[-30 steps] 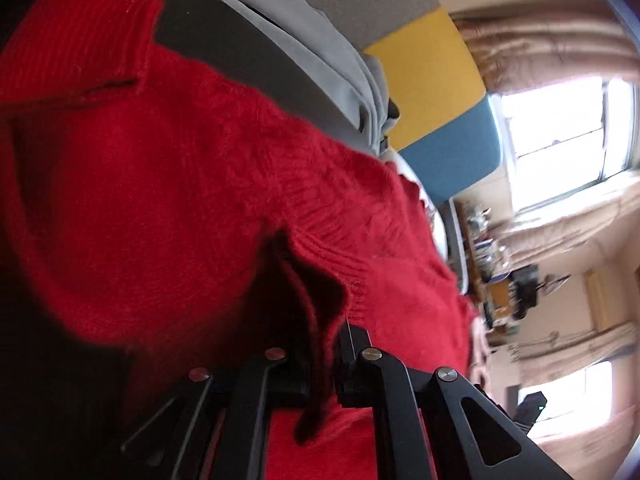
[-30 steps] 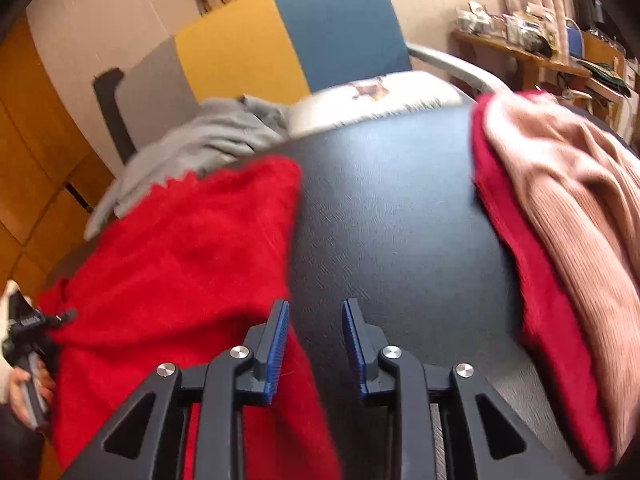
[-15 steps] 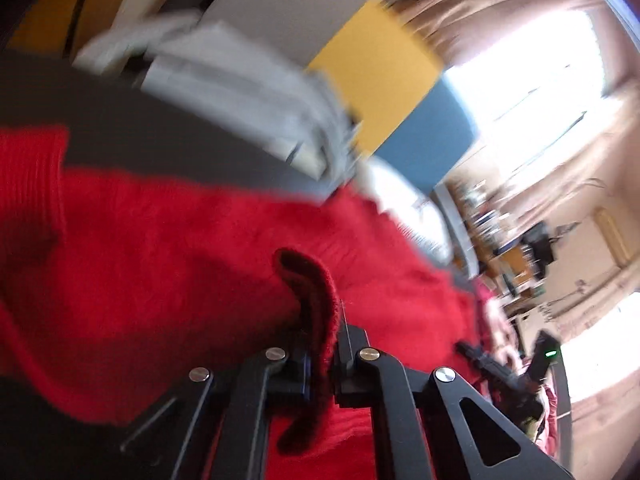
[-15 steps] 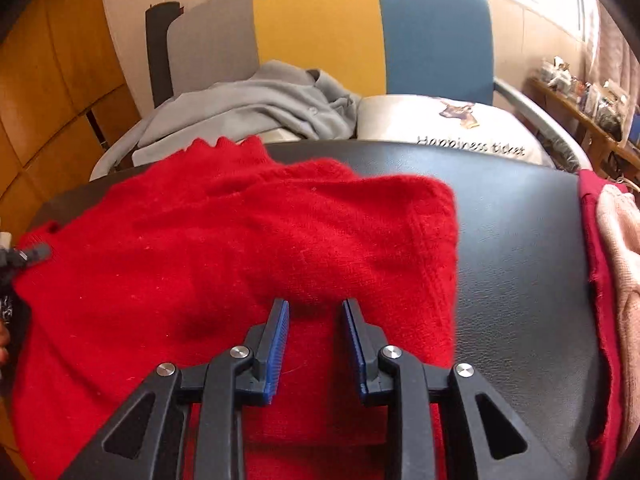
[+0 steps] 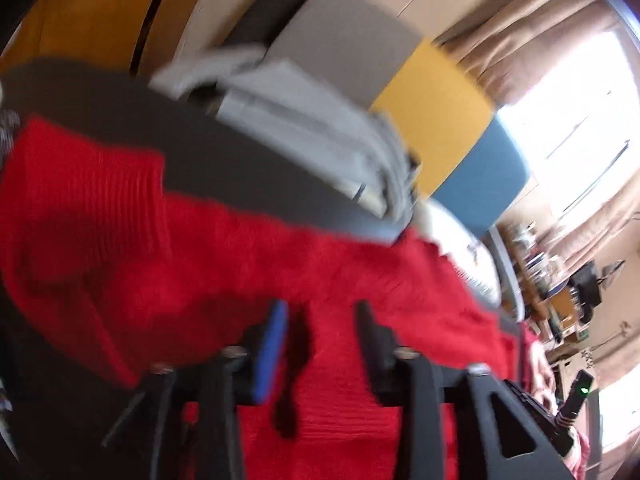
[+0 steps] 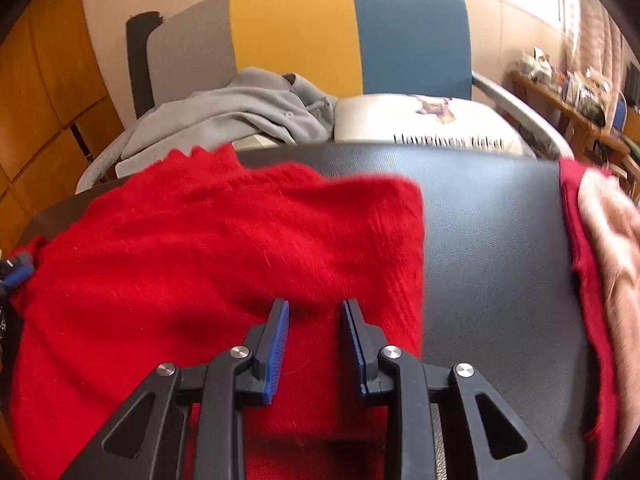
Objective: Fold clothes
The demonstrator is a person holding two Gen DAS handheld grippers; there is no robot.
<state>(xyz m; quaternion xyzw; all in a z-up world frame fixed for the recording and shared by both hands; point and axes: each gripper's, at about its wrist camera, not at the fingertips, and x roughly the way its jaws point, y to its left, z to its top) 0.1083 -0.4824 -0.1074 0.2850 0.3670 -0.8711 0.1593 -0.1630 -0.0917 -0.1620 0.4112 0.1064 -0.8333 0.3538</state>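
— Where's the red sweater (image 6: 224, 256) lying, from where you stand?

— Spread flat on the dark table (image 6: 492, 216), directly under and ahead of both tools. The right gripper (image 6: 314, 312) hovers over the near part of it, jaws a little apart, nothing between them but air, the knit lying beneath.

— And the other one?

— The left gripper (image 5: 320, 312) is over the opposite end, where the ribbed band (image 5: 80, 184) lies off to the left of its jaws. Those jaws are opening; a dark fold of the knit sits just inside the blue pad, but the picture is blurred and I would not say it is pinched.

— So which way does the thing run?

— Its long side goes crosswise between the two tools. From the right jaws, the straight folded edge (image 6: 418, 248) is off to their right, close by; bare table lies beyond it, then a separate heap of red and pink clothes (image 6: 600, 248).

— Which hand takes the next fold, then?

— My guess is the right one: that edge is nearest its jaws, and it needs only to drop and close.
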